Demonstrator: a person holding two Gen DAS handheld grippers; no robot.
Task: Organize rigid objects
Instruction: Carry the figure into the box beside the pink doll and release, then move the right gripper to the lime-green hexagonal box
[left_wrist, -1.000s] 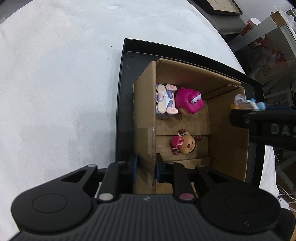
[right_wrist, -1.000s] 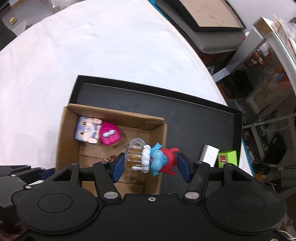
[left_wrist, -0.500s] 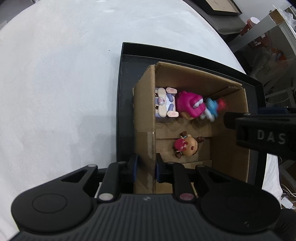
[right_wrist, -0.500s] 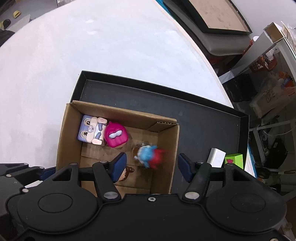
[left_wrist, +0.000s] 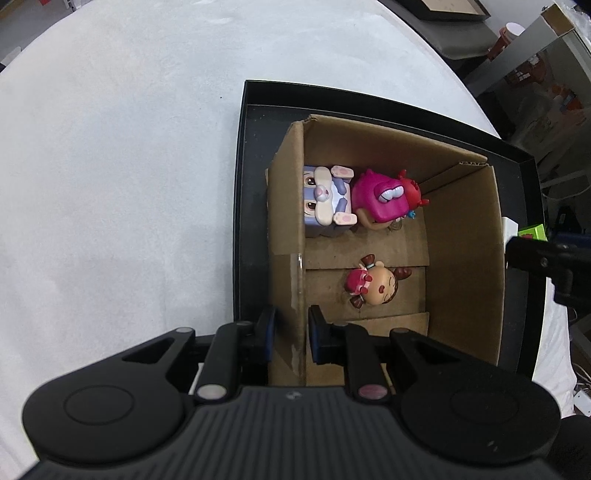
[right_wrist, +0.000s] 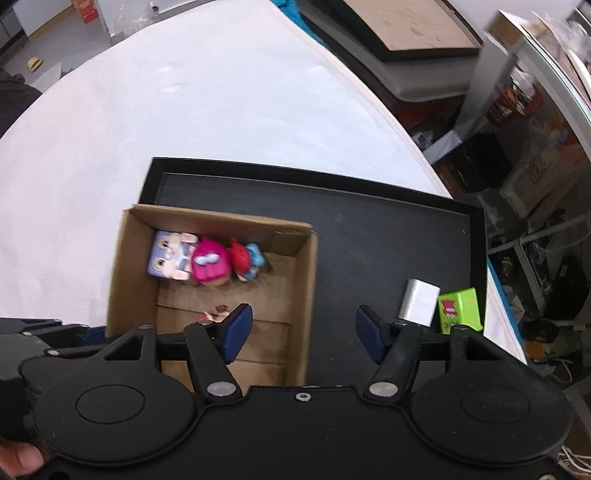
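A cardboard box (left_wrist: 465, 236) stands in a black tray (left_wrist: 255, 110). My left gripper (left_wrist: 291, 334) is shut on the box's near left wall. In the box lie a purple bunny block (left_wrist: 325, 199), a magenta figure (left_wrist: 380, 201), a blue and red figure (right_wrist: 247, 260) right behind it, and a small doll with red bows (left_wrist: 369, 284). My right gripper (right_wrist: 304, 334) hangs open over the box's right wall (right_wrist: 308, 295), with nothing between its fingers.
A white block (right_wrist: 417, 302) and a green cube (right_wrist: 460, 308) lie on the tray (right_wrist: 369, 229) to the right of the box. The tray sits on a white table (right_wrist: 221, 92). Cluttered shelves and a framed board stand past the table's right edge.
My right gripper let go of the blue and red figure, which dropped into the box beside the magenta figure. The gripper then shifted right. My left gripper kept its hold.
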